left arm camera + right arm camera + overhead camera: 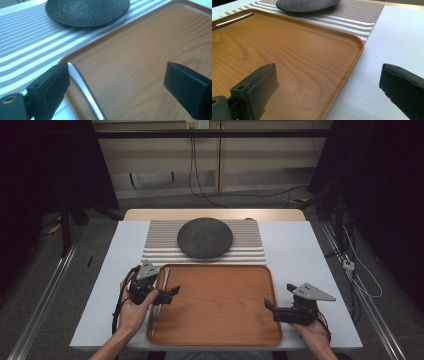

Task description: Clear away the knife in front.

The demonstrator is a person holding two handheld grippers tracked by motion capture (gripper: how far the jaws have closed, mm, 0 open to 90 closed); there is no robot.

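A brown wooden tray (220,320) lies at the table's near middle. A long silver utensil (155,318) rests along its left side, its handle (83,90) running between my left jaws close to the left one; it also lies far off at the tray's far corner (233,20). My left gripper (170,295) is open over the tray's left edge (117,87), holding nothing. My right gripper (278,296) is open, with its jaws straddling the tray's right rim (352,57). A dark round plate (205,238) sits beyond the tray.
The plate (87,11) rests on a grey-and-white striped placemat (160,240) behind the tray, on a white tabletop (310,255). Bare white surface runs to the right of the tray (392,37). Cables and dark stands lie on the floor around the table.
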